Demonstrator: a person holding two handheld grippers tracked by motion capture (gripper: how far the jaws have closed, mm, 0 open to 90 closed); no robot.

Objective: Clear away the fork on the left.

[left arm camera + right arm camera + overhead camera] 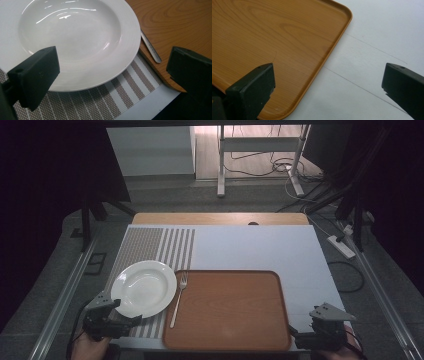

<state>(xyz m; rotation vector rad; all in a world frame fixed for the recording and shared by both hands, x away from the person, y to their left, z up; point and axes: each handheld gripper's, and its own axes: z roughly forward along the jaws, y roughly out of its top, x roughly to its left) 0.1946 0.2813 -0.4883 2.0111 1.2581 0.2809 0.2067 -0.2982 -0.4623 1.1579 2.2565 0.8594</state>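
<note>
A white deep plate point(142, 288) point(75, 42) rests on a striped placemat point(150, 245) point(112, 97) at the table's left. A silver fork point(179, 300) point(150, 46) lies along the left edge of a brown wooden tray point(230, 310) point(175, 22) point(274, 37), tines pointing away from me. My left gripper point(122, 314) point(112, 72) is open, just off the plate's near rim, one jaw over the rim and the other over the tray's near left corner. My right gripper point(302, 330) point(328, 85) is open by the tray's near right corner, nothing between its jaws.
A white sheet point(260, 250) point(374, 50) covers the table top, bare beyond and to the right of the tray. On the floor behind the table stand a metal frame point(260, 150), cables and a power strip point(341, 246).
</note>
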